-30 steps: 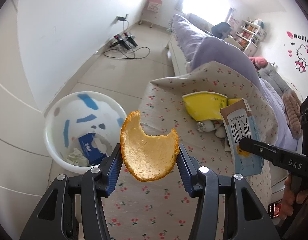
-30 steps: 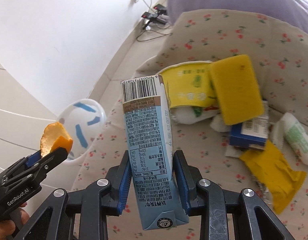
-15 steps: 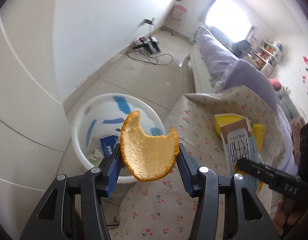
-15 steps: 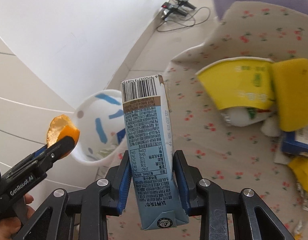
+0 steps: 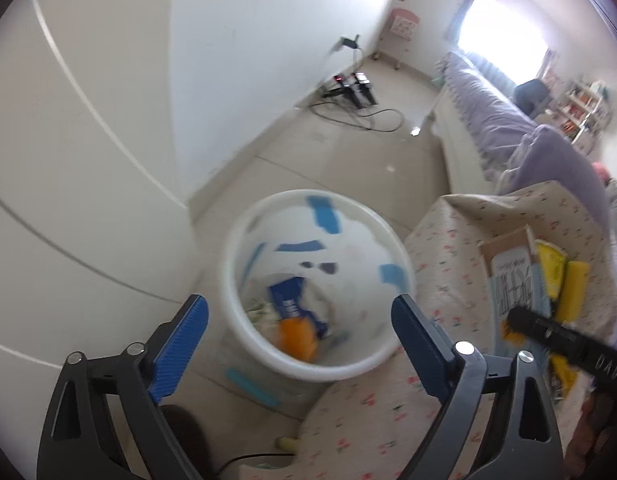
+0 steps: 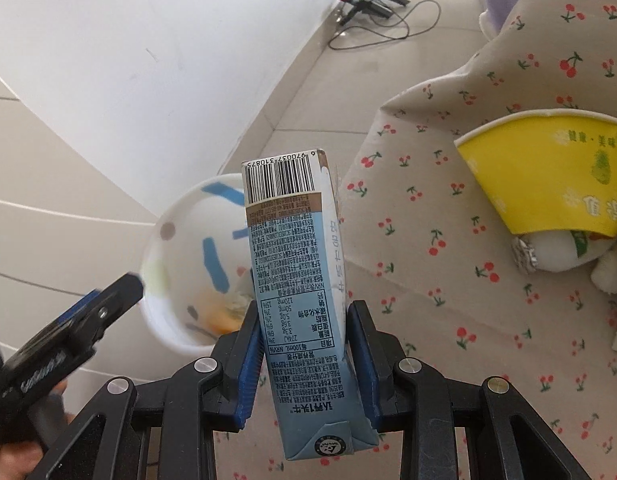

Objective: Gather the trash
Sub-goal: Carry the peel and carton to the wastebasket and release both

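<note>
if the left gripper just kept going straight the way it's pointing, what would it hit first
Probably the white bin. The left gripper, jaws just opened wide with nothing between them, points down into its mouth, so likely the orange peel and other trash inside, though blur leaves depth unclear.

Blurred bin (image 5: 316, 364) contents

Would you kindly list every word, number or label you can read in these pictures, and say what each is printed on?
"6 970037 310875": barcode digits, upside down, on the milk carton held in the right tongs.
"DAS": on the right tongs' black arm, in the left wrist view.
Carton's fine print, large characters and nutrition table: too small to read reliably.
Yellow paper bowl: print unreadable.
Left tongs' lettering: blurred.
</note>
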`<state>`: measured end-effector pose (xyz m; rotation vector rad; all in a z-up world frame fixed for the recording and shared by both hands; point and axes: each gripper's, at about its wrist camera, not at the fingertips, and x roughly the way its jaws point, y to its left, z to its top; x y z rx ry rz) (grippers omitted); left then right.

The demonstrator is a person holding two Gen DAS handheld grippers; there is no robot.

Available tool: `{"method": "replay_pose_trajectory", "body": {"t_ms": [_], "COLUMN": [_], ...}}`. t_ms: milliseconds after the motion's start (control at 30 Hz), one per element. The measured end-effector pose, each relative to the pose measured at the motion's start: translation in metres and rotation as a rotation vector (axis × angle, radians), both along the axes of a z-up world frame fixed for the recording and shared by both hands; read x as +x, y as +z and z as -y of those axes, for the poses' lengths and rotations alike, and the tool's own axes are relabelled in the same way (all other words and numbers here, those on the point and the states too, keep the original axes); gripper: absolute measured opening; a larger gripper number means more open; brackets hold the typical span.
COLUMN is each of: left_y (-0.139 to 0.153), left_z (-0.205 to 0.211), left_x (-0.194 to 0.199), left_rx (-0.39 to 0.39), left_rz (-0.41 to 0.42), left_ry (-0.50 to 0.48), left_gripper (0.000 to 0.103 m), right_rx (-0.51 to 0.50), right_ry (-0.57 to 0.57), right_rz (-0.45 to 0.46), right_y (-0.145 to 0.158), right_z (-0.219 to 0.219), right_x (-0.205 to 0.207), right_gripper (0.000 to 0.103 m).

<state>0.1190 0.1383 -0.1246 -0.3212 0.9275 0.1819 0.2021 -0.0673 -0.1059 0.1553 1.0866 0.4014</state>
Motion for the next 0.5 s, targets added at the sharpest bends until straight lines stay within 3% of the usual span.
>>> {"method": "replay_pose_trajectory", "body": {"t_ms": [500], "left_y": [0.008], "left_z": [-0.041], "left_x": [-0.035], "left_rx": [-0.017], "left_rz": [-0.078], "left_ry": [0.076], "left_gripper": [0.101], "right_rx": [0.058], "right_ry": [0.076], "right_rz": [0.029], "right_y": [-0.006], "right_z": [-0.056], "right_x": [0.012], "right_gripper": [0.038]}}
